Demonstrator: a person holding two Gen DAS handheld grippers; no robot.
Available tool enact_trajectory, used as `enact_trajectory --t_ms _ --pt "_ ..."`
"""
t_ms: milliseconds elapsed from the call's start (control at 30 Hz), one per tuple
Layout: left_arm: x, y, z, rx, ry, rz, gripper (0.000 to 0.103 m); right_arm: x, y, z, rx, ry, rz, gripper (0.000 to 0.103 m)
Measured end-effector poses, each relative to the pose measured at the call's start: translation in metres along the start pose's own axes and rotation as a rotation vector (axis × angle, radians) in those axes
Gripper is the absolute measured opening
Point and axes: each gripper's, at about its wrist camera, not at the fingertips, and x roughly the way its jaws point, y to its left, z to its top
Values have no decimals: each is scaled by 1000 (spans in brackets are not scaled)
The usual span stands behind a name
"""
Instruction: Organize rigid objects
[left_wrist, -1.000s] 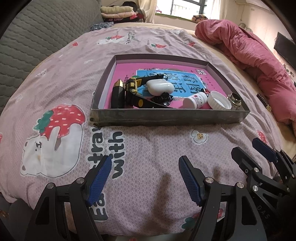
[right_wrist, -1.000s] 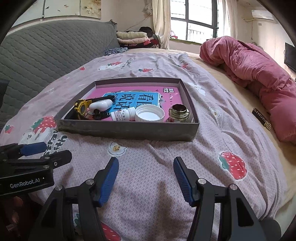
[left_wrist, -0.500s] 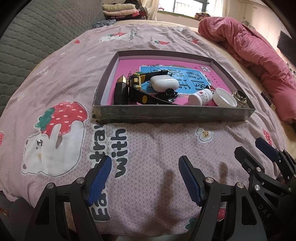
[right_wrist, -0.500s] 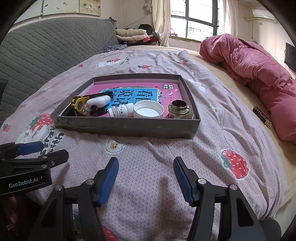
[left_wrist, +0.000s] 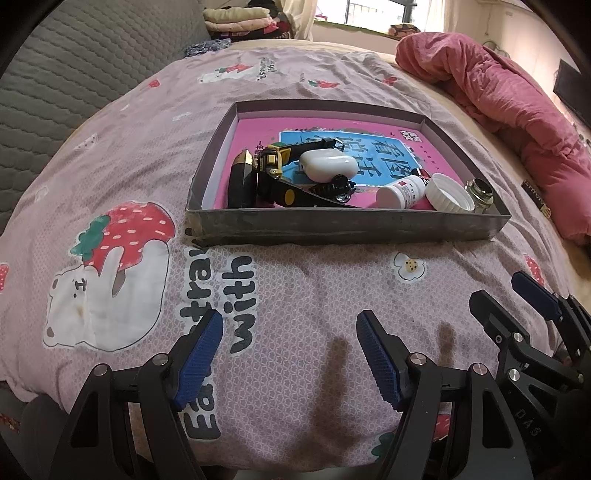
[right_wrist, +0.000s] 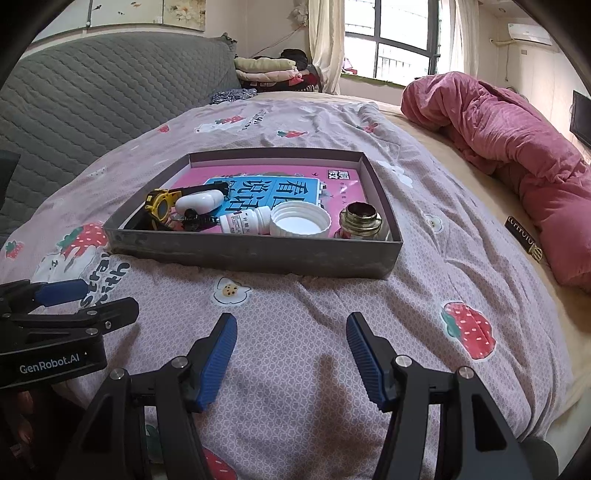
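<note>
A shallow grey box (left_wrist: 347, 225) (right_wrist: 255, 254) sits on the bed with a pink and blue book (left_wrist: 373, 147) on its floor. In it lie a black lipstick-like tube (left_wrist: 242, 181), a yellow and black watch (left_wrist: 271, 166) (right_wrist: 160, 205), a white earbud case (left_wrist: 327, 166) (right_wrist: 197, 202), a black clip (left_wrist: 332, 188), a white pill bottle (left_wrist: 402, 191) (right_wrist: 245, 224), a white lid (left_wrist: 448, 192) (right_wrist: 300, 219) and a small glass jar (left_wrist: 479, 190) (right_wrist: 362, 220). My left gripper (left_wrist: 290, 354) and right gripper (right_wrist: 291, 350) are both open and empty, hovering over the bedspread in front of the box.
The bedspread (left_wrist: 110, 236) is pink with strawberry and bear prints. A crumpled pink quilt (right_wrist: 517, 147) lies at the right, with a small dark tag-like object (right_wrist: 526, 240) beside it. A grey quilted headboard (right_wrist: 92, 103) stands at the left. Folded clothes (right_wrist: 266, 70) lie at the back.
Both grippers have dropped slightly and eased toward the box; the view has tilted down a little. Both stay open and empty. Nothing in the box has moved.
</note>
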Motion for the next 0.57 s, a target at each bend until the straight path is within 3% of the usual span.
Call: enact_trajectory --t_ms 567 --pt "-1 2 -1 -4 4 -3 76 2 -2 -1 3 7 0 61"
